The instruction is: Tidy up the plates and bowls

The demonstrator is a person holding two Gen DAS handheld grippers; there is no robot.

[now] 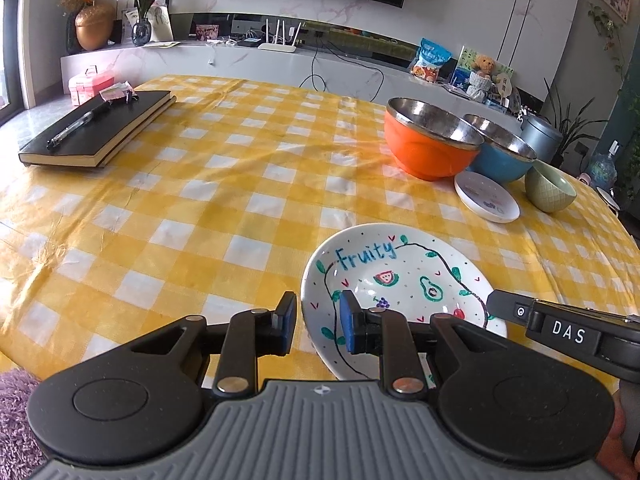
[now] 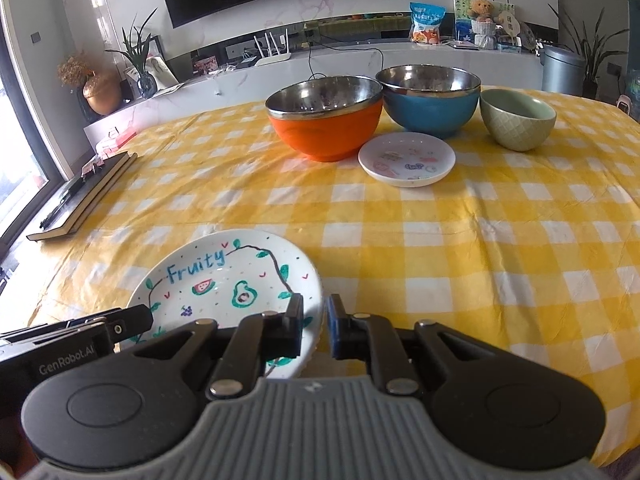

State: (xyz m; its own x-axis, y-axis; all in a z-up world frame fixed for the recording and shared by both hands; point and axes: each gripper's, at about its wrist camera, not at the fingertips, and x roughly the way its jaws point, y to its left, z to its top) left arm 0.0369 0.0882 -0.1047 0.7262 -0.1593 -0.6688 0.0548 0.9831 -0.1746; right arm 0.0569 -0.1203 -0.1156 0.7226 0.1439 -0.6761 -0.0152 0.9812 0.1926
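Observation:
The white "Fruity" plate lies flat on the yellow checked tablecloth, close to me. My left gripper straddles its left rim, one finger over the inside and one outside, with cloth showing beside the rim; it is open. My right gripper straddles the right rim the same way, a thin gap beside the rim, also open. At the back stand an orange bowl, a blue bowl, a green ceramic bowl and a small white plate.
Two stacked black books with a pen on top lie at the far left of the table. A pink box sits beyond them on the ledge. Bare cloth stretches between the big plate and the bowls.

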